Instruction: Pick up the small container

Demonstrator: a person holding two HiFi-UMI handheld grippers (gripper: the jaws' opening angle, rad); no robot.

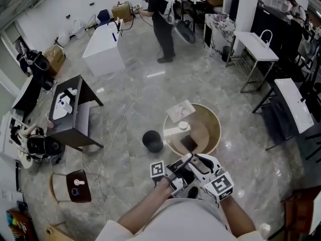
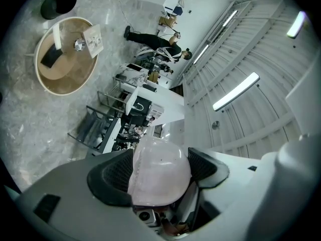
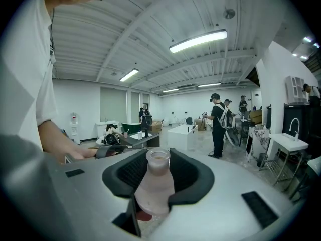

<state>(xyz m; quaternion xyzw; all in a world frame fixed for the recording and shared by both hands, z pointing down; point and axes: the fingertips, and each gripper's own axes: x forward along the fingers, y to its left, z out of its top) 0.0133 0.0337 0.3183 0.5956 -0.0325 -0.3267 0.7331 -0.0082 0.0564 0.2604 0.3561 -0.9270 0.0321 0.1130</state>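
**Head view.** The left gripper and the right gripper are held close together in front of the person's body, with their tips converging. They hang over the floor, just beside the near rim of a round table. A black bin stands on the floor to the left of the table. From this angle the small container is hidden among the two tools.

**Right gripper view.** The small container is a frosted, pale-pink bottle with an open neck. It stands upright between the jaws with its neck pointing away from the camera. The dark ribbed pads press on either side of its body, so the jaws are clamped on it at a moderate width. Its base lies nearest the camera, and the neck rises just above the pad tops.

**Left gripper view.** A pale-pink translucent rounded body fills the gap between the pads and touches both, with the jaws set wide. It appears to be the wide part of the same small container, though no single view confirms this. The table and the bin appear far off at the upper left, well apart from the jaws.
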